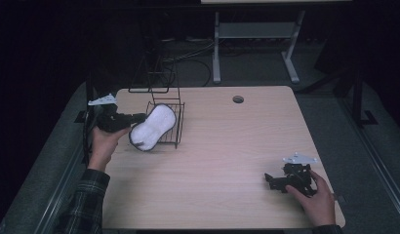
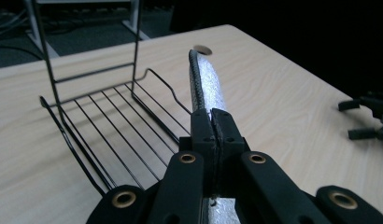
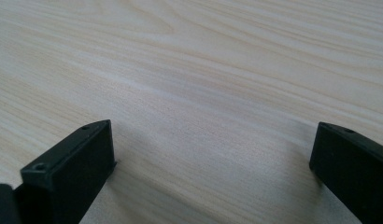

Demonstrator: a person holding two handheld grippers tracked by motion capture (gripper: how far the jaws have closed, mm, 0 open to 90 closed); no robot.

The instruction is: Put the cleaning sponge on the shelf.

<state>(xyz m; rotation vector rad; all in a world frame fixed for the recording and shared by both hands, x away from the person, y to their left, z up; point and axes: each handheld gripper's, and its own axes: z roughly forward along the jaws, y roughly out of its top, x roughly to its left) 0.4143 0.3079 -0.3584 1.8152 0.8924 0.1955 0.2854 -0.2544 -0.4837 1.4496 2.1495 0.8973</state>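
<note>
white sponge pad point(image 1: 152, 127) pinched at its near end between the pressed-together jaws of the left gripper point(image 1: 134, 118), held over the front edge of the wire rack point(image 1: 170, 127). right gripper point(image 1: 273, 180) low at the table's point(image 1: 227, 146) right edge, jaws spread wide, holding nothing.

The left gripper point(image 1: 121, 120) is held in the person's left hand point(image 1: 104, 142) above the near-left part of the surface point(image 1: 227, 146), its jaws pressed together on the edge of a white pad point(image 1: 152, 127). The right gripper point(image 1: 278, 181) sits low over the surface's near-right corner in the right hand point(image 1: 315, 197), jaws spread wide apart
</note>
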